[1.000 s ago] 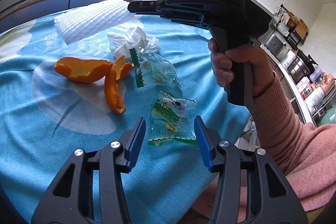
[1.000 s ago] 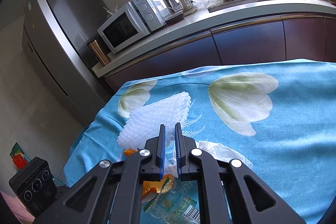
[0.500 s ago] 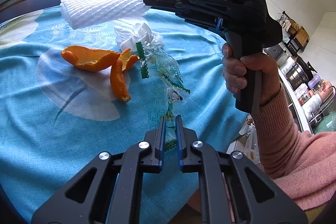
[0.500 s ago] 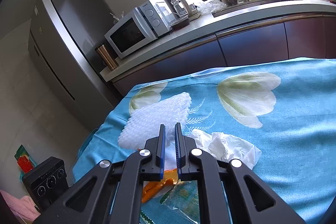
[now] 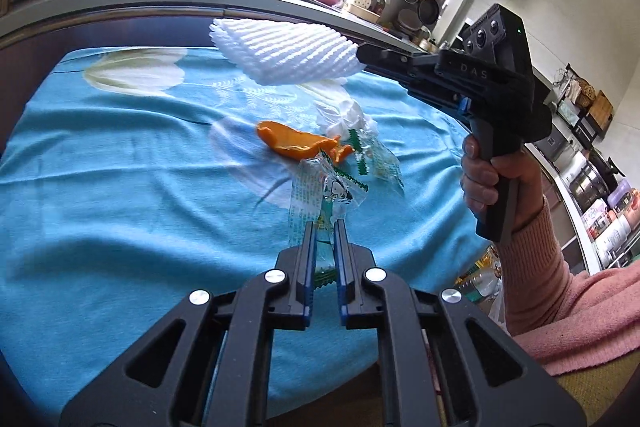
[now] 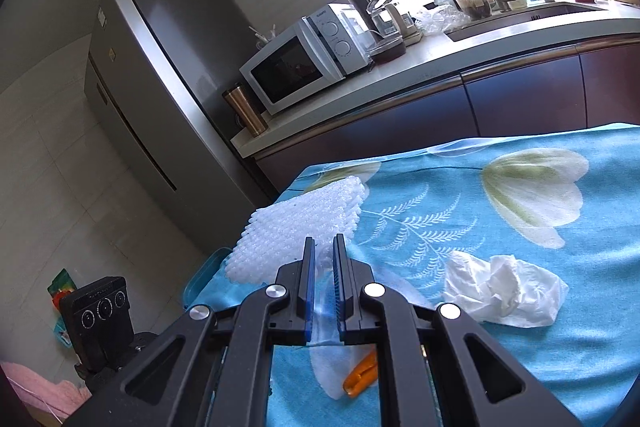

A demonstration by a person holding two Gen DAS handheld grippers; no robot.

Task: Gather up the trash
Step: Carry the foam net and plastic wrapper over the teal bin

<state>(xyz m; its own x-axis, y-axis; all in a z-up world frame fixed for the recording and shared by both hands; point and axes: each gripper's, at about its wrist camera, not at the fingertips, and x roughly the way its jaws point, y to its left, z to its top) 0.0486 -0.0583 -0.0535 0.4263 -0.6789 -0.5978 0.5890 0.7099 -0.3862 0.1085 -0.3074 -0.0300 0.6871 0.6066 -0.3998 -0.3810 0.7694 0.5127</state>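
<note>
Your left tongs (image 5: 323, 227) cover the lower end of the candy wrapper (image 5: 320, 195), and its print is too small to read. From the right wrist, the orange peel (image 6: 362, 375) shows only as a sliver behind the right tongs (image 6: 323, 247), which also hide the near edge of the foam net (image 6: 296, 227).

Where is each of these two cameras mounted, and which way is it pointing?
Left wrist view: sits on the left gripper, facing across the blue flowered tablecloth; its fingers pinch a clear green-printed wrapper; a hand in a pink sleeve shows.
Right wrist view: sits on the right gripper, facing the white microwave and counter; only its fingers show.
Both share the white foam fruit net.
</note>
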